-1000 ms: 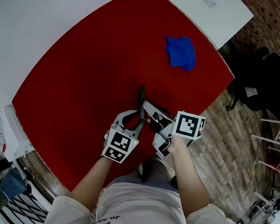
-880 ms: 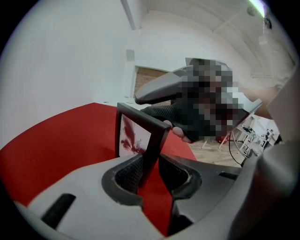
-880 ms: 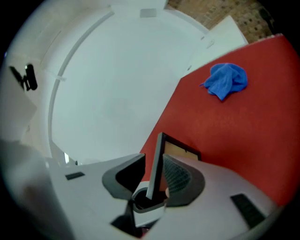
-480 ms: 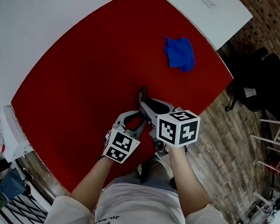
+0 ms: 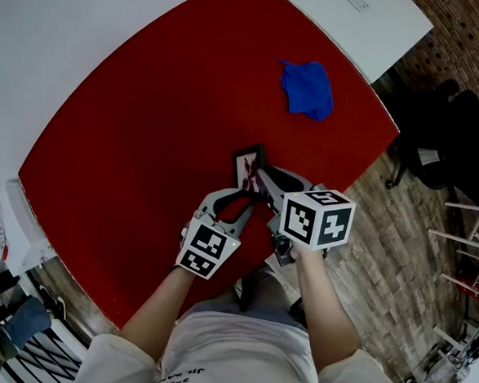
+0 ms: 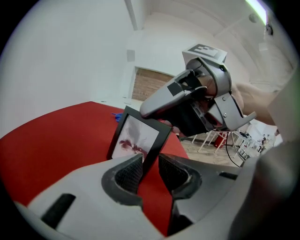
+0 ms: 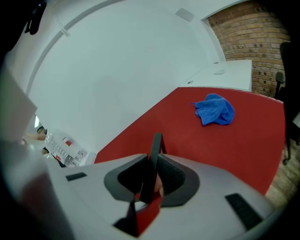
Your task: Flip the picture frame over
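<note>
So the picture frame (image 5: pixel 248 163) is standing up on edge right now, a bit tilted, close to the near edge of the red bench (image 5: pixel 137 128), about halfway along it. The photo side faces the person's left. Can't tell if its bottom actually touches the bench.

The left tongs (image 6: pixel 150 169) are pinched on the frame's lower side edge. My read is that's the anchor, so the frame can't flop either way mid-flip.

The right tongs (image 7: pixel 151 176) have the frame edge-on between the pads. The jaws are closing in on it, but there's a bit of daylight on one side, so they're not biting yet as far as I can see. Makes sense to me: one firm hold while the other hand gets its grip to carry the turn through.

I'd call the flip roughly half done, since the frame is upright rather than lying flat.

The blue cloth (image 5: pixel 307 89) sits well apart toward the far right corner, out of the way.
</note>
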The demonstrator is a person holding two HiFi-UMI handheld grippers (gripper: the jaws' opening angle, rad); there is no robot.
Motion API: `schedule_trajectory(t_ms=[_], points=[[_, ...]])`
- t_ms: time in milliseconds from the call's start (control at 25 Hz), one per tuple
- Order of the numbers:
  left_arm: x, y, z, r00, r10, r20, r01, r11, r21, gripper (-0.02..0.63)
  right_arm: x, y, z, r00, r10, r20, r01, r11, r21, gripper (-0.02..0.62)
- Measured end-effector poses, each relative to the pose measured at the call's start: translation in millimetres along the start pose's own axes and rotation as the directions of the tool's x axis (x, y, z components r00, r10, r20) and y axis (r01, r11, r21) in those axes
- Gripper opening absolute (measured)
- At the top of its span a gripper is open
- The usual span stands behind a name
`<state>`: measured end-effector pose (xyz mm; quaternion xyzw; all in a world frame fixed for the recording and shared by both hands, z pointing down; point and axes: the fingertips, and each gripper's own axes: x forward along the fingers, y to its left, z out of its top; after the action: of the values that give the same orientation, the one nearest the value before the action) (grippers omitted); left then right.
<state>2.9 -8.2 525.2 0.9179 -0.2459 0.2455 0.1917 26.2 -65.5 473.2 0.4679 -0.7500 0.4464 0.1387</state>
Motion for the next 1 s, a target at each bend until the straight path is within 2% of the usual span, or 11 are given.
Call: schedule_trajectory(t_ms=[120,280,440,520,640,800,1000], points=[[-2,8,-3,1.0,0.027,-0.003,-0.027,0.999,-0.028,0.11,-3,-15,1,0.999,-0.037,0.005,0.037,0.999,0.002,0.066],[6,32,-19,0.994,0.105,-0.042,-0.108,0.991,-0.077,0.11,-7,-35,1,0.997,-0.082,0.009,0.082,0.997,0.0,0.064],[18,57,-35,0.976,0.191,-0.101,-0.202,0.972,-0.119,0.109,-9,-52,-3,0.994,-0.107,0.017,0.106,0.994,0.02,0.064],[19,67,-39,0.968,0.222,-0.121,-0.24,0.958,-0.157,0.074,-9,-59,-4,0.993,-0.113,0.022,0.112,0.993,0.032,0.064],[20,73,-42,0.962,0.236,-0.138,-0.262,0.94,-0.221,0.009,-10,-67,-5,0.993,-0.117,0.034,0.115,0.992,0.047,0.064],[23,74,-44,0.964,0.223,-0.147,-0.26,0.912,-0.317,0.006,-10,-75,-7,0.992,-0.12,0.04,0.117,0.991,0.067,0.064],[28,75,-45,0.962,0.222,-0.157,-0.264,0.901,-0.345,0.006,-9,-83,-13,0.991,-0.125,0.045,0.121,0.989,0.083,0.066]])
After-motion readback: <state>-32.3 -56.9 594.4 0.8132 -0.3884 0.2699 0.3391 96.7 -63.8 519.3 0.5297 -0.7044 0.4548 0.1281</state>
